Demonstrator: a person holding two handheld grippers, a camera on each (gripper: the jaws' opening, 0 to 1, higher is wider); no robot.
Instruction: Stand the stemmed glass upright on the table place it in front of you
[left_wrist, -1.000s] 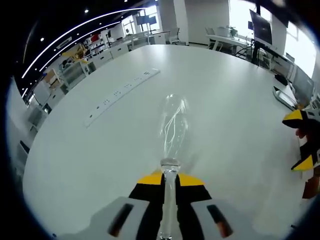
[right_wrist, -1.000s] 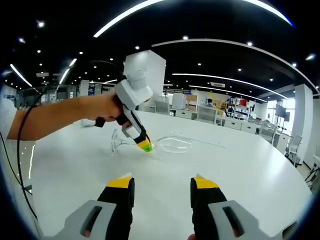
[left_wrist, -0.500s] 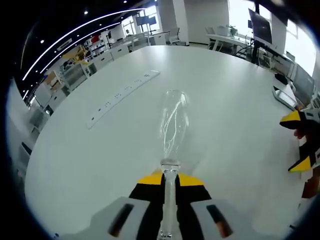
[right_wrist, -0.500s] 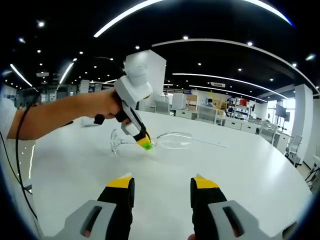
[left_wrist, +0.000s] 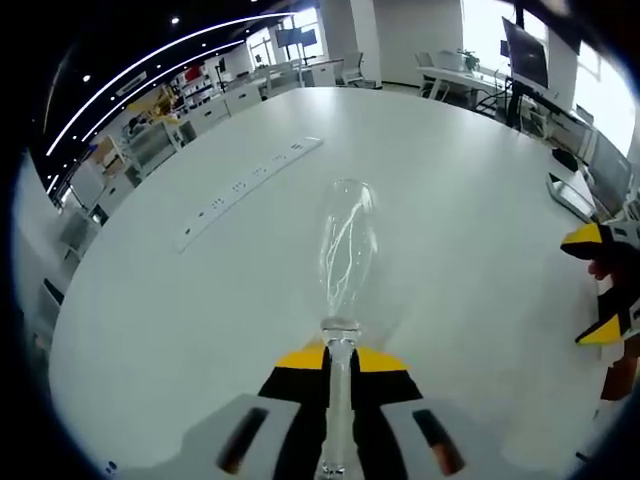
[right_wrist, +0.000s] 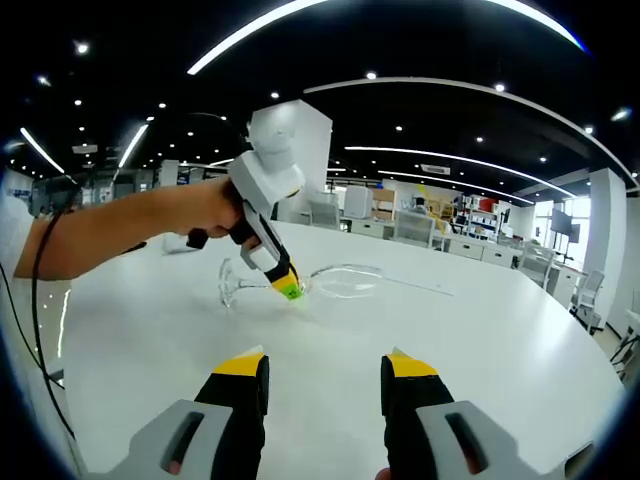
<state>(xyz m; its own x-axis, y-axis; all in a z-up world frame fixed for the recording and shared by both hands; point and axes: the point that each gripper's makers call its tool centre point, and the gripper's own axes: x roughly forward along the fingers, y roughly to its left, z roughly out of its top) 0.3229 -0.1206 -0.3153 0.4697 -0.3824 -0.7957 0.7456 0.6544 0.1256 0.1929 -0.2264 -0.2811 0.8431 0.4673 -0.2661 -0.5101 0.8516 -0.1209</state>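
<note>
Currently: left gripper (left_wrist: 339, 362) clamped on stem of glass (left_wrist: 346, 245), frame centre, bowl near table (left_wrist: 180, 330). Right gripper (right_wrist: 325, 372) open, empty. Next: tilt upright.

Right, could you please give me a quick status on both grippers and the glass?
Left gripper shut on stemmed glass stem, glass lying sideways. Right gripper open, apart from it. Power strip beyond on the table, nothing in the way.

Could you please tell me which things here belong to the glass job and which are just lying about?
Belongs to the job:
stemmed glass, on its side
left gripper, shut on its stem
right gripper, open
table

Lying about:
power strip
</note>
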